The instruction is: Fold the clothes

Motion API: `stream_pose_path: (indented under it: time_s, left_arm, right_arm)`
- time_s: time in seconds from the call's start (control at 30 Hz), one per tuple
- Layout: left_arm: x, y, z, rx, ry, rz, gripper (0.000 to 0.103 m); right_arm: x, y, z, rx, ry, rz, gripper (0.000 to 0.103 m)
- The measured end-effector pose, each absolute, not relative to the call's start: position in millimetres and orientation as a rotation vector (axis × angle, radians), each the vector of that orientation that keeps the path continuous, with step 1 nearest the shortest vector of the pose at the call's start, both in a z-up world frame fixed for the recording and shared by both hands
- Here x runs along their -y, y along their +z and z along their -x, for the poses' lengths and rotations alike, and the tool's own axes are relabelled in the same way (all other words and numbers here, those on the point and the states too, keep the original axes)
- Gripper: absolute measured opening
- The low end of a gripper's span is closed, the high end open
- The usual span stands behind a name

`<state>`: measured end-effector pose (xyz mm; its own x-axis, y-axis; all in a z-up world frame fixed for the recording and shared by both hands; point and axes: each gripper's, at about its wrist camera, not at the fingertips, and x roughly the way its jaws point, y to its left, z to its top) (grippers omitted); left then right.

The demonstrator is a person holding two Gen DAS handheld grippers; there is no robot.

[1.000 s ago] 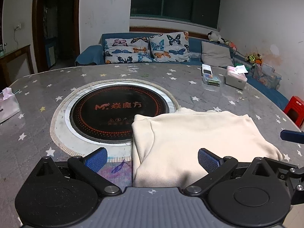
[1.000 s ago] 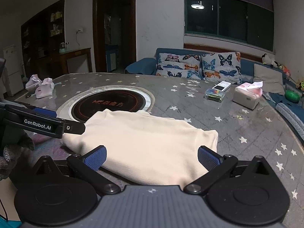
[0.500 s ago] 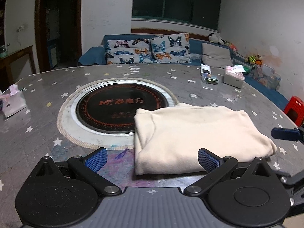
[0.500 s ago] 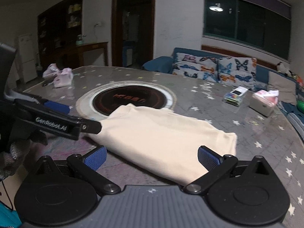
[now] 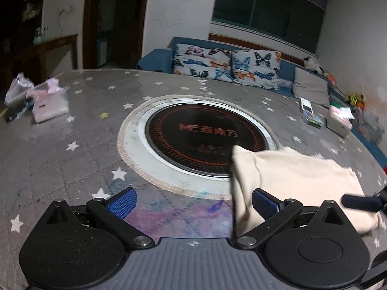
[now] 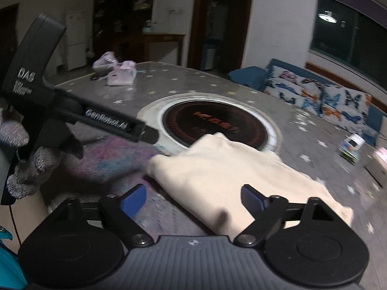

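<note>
— Moved since 0.5 s ago?
— Both my grippers swung left; cloth now sits right of my left gripper (image 5: 192,199) instead of centred.
— Tool state?
— Left and right gripper (image 6: 193,199) spread wide, holding nothing.
— Garment?
— Cream garment (image 5: 297,178), folded into a rough rectangle, smooth, blurry. Long axis runs along table's (image 5: 72,159) near edge, left end overlapping the round cooktop (image 5: 205,133) rim.

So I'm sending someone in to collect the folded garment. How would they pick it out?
Start at the round black cooktop set into the grey star-patterned table. The cream folded garment lies at its near right edge, overlapping the rim. It is the only plain, large cloth there.
</note>
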<state>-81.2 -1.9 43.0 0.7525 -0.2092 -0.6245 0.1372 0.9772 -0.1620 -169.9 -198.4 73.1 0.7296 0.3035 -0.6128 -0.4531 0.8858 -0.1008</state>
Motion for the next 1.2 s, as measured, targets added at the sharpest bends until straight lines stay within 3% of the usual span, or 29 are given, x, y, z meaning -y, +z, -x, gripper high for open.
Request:
stream_pose_path:
  time_s: [0.2, 0.33, 0.37, 0.43, 0.53, 0.8, 1.0, 1.1, 1.17, 1.2]
  left_arm:
    - [-6.7, 40.8, 68.8, -0.732, -0.219, 0.183, 0.102]
    - [-4.6, 37.4, 59.2, -0.775, -0.258, 0.25, 0.102]
    - [-3.9, 36.7, 56.4, -0.786, -0.264, 0.274, 0.101]
    - [-2.7, 35.3, 51.0, -0.808, -0.277, 0.324, 0.1]
    - [-0.9, 33.2, 42.8, -0.84, -0.295, 0.398, 0.1]
    - [4.1, 27.6, 21.0, -0.923, -0.343, 0.597, 0.1]
    - [17.0, 18.4, 8.8, -0.974, -0.358, 0.684, 0.094]
    - [20.2, 12.6, 5.1, -0.992, -0.388, 0.731, 0.079]
    - [22.5, 7.7, 3.0, -1.009, -0.401, 0.751, 0.062]
    - [23.7, 5.1, 2.0, -1.019, -0.409, 0.761, 0.045]
  right_arm:
    - [170.9, 66.7, 151.3, -0.642, 0.501, 0.35, 0.069]
    - [157.3, 56.4, 141.8, -0.66, 0.529, 0.408, 0.049]
    - [154.2, 53.7, 139.6, -0.665, 0.535, 0.421, 0.048]
    - [153.5, 51.5, 137.0, -0.669, 0.539, 0.425, 0.031]
    - [159.8, 54.4, 135.5, -0.663, 0.534, 0.39, 0.016]
    - [197.2, 78.0, 133.3, -0.638, 0.543, 0.151, 0.009]
    - [215.3, 89.7, 135.2, -0.608, 0.554, 0.064, 0.009]
    - [218.7, 90.6, 138.7, -0.604, 0.571, 0.052, 0.008]
    - [218.3, 87.6, 140.1, -0.611, 0.585, 0.047, 0.008]
    - [218.7, 86.2, 141.3, -0.614, 0.592, 0.044, 0.008]
